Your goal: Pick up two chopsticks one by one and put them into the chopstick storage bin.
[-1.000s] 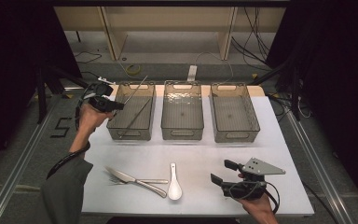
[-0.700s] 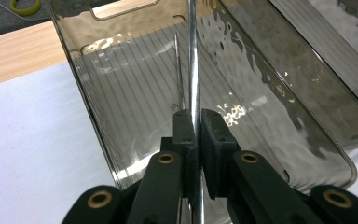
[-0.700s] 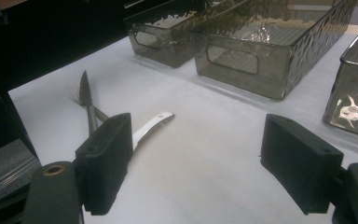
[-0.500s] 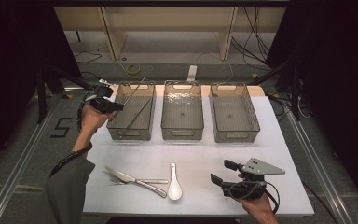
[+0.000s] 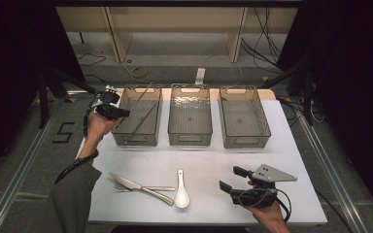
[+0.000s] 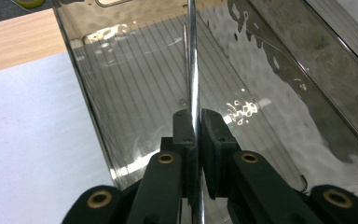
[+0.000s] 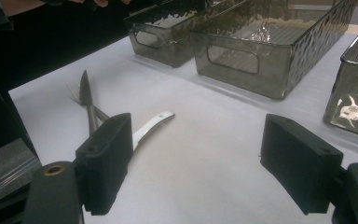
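Nothing much has shifted since a second ago: left gripper (image 6: 195, 140) stays clenched on a thin metal rod (image 6: 192, 70) running toward twelve o'clock over the left bin (image 5: 119, 127), while right gripper (image 7: 205, 163) sits released, well apart.

Grey long sleeve (image 5: 75, 194) on the left forearm, lower left of the high view, with a black cable looped along its cuff. Left hand-held gripper (image 6: 196, 128): matte black jaws, blocky pads, brass-ringed pivots. Right hand-held gripper (image 5: 233, 179), lower right: black body, grey three-cornered plate on top, black cable coiled beneath; in its own view, square black pads, brass rivets.
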`<state>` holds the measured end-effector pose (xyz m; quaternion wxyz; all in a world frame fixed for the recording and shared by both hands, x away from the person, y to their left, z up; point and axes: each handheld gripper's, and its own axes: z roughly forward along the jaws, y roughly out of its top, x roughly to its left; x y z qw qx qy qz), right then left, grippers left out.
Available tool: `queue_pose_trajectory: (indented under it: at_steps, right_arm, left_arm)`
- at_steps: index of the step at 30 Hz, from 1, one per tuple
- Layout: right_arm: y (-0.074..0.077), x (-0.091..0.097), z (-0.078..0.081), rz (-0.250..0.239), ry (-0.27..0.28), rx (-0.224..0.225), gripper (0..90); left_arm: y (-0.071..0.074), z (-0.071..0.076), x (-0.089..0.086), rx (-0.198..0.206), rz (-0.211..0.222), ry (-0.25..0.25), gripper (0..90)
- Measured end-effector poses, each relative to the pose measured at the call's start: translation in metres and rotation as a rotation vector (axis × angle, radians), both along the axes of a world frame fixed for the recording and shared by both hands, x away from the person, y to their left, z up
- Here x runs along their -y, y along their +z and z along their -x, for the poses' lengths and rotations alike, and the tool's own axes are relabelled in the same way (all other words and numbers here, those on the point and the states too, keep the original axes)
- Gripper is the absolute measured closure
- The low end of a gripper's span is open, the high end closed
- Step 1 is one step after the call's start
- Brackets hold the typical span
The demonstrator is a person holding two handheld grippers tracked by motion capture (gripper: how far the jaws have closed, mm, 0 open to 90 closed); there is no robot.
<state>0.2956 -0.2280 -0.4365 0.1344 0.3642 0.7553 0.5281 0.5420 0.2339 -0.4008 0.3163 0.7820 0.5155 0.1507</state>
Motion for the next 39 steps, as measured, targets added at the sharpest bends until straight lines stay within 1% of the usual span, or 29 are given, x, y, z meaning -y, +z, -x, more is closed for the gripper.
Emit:
queue_pose_trajectory:
  at_steps: [3,6,9,10,13,17,19,20,21,22,24,26,29,31,35,36,37,39]
  right_arm:
    - [0.0,0.0,0.0,0.004,0.001,0.002,26.0]
    - [0.0,0.0,0.0,0.004,0.0,-0.001,26.0]
    - [0.0,0.0,0.0,0.002,0.002,0.005,26.0]
    - [0.0,0.0,0.0,0.003,0.001,0.005,26.0]
    - [0.0,0.0,0.0,0.004,0.001,-0.001,26.0]
    - [0.0,0.0,0.0,0.004,0.002,0.0,26.0]
    - [0.0,0.0,0.0,0.001,0.0,-0.001,26.0]
    - [0.0,0.0,0.0,0.001,0.0,0.0,26.0]
    - [0.0,0.0,0.0,0.001,0.001,0.0,26.0]
    - [0.0,0.0,0.0,0.002,0.001,0.001,26.0]
    - [0.0,0.0,0.0,0.002,0.002,0.001,26.0]
    - [0.0,0.0,0.0,0.002,0.003,0.003,26.0]
    - [0.0,0.0,0.0,0.001,0.001,-0.001,26.0]
    - [0.0,0.0,0.0,0.003,0.003,-0.002,26.0]
    - [0.0,0.0,0.0,0.003,0.0,-0.001,26.0]
    - [0.0,0.0,0.0,0.003,-0.003,-0.003,26.0]
    - [0.0,0.001,0.0,0.003,-0.002,-0.004,26.0]
    - [0.0,0.0,0.0,0.003,-0.003,-0.003,26.0]
  left_arm:
    - [-0.002,0.0,0.0,-0.001,0.011,0.007,84.5]
    - [-0.007,-0.001,0.001,-0.012,0.01,0.006,84.4]
    - [-0.011,-0.002,-0.001,-0.021,0.021,0.012,84.4]
    - [-0.012,-0.002,-0.001,-0.026,0.02,0.01,84.3]
    - [-0.015,-0.002,0.001,-0.024,0.006,0.005,84.2]
    - [-0.017,-0.003,0.002,-0.039,0.001,0.0,84.1]
    - [-0.016,-0.004,0.003,-0.038,0.0,0.013,83.1]
    - [-0.016,-0.004,0.002,-0.024,0.023,0.027,81.3]
    - [-0.015,-0.005,0.002,-0.023,0.045,0.038,73.4]
    - [-0.014,-0.005,0.002,-0.022,0.048,0.038,66.2]
    - [-0.011,-0.005,0.003,-0.003,0.042,0.043,57.8]
    - [-0.009,-0.004,0.002,0.004,0.049,0.042,54.2]
    - [-0.009,-0.002,0.003,-0.008,0.069,0.04,48.3]
    - [-0.009,0.001,0.005,-0.006,0.06,0.024,44.4]
    - [-0.005,0.01,0.006,-0.001,0.104,-0.008,37.7]
    - [-0.004,0.013,0.007,-0.004,0.104,-0.021,35.8]
    - [-0.003,0.016,0.008,-0.003,0.093,-0.034,33.9]
    - [0.0,0.023,0.009,0.004,0.103,-0.046,31.9]
